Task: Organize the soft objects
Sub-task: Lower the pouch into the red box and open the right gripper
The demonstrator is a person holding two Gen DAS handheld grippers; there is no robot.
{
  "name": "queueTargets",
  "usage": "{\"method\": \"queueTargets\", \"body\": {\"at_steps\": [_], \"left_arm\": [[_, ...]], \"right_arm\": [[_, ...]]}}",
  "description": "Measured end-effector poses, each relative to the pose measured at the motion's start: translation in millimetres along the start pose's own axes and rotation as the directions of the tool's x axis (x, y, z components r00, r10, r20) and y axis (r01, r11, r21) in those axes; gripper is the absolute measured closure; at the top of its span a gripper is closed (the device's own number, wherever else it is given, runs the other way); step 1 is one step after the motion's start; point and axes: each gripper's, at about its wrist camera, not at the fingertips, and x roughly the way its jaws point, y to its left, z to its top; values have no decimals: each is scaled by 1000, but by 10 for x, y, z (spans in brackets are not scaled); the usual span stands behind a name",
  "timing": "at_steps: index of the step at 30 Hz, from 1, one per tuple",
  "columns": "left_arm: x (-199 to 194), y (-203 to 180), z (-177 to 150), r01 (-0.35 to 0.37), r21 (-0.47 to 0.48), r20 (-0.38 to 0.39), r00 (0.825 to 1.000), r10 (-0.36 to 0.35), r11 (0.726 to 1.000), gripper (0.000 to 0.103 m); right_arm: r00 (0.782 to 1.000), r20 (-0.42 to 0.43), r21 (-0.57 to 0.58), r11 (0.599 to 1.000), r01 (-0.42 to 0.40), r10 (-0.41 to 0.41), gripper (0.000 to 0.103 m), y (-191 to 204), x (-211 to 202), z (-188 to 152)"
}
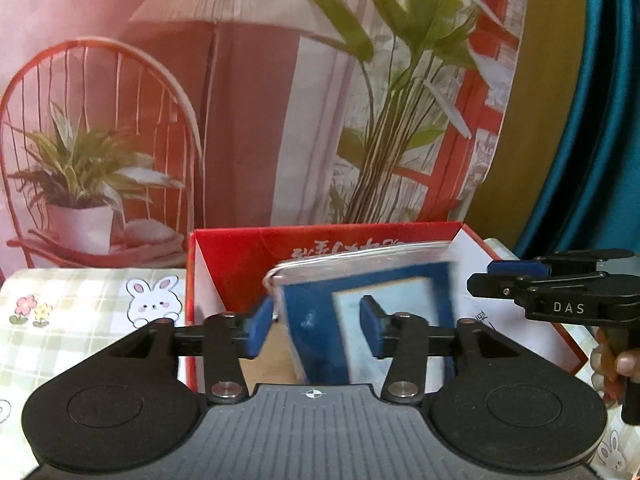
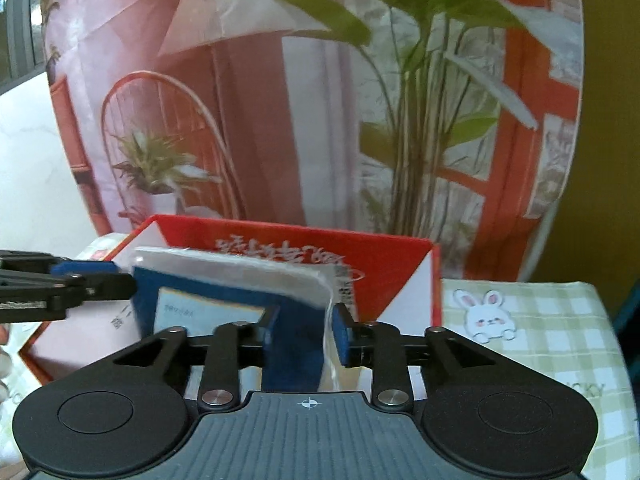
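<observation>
One blue, plastic-wrapped packet (image 1: 360, 312)

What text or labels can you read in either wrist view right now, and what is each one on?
"DAS": white letters on the right gripper, seen from the left wrist.
"CKY": partial word on the checked bunny tablecloth, cut off.
Red box: white characters printed upside down on its inner wall, not readable.
Blue packet: label print blurred, unreadable.
</observation>
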Motion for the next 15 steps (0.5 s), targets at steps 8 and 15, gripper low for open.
{"method": "queueTargets", "body": {"at_steps": [8,15], "left_arm": [[-371,28,-155,38,-17,5,999,-37,999,51],[-757,-97,-358,93,-5,10,996,-93,996,51]], "right_arm": [[998,57,-65,998,-5,8,63,37,-329,-25],[995,86,-105,994,-33,42,60,94,-799,-211]]}}
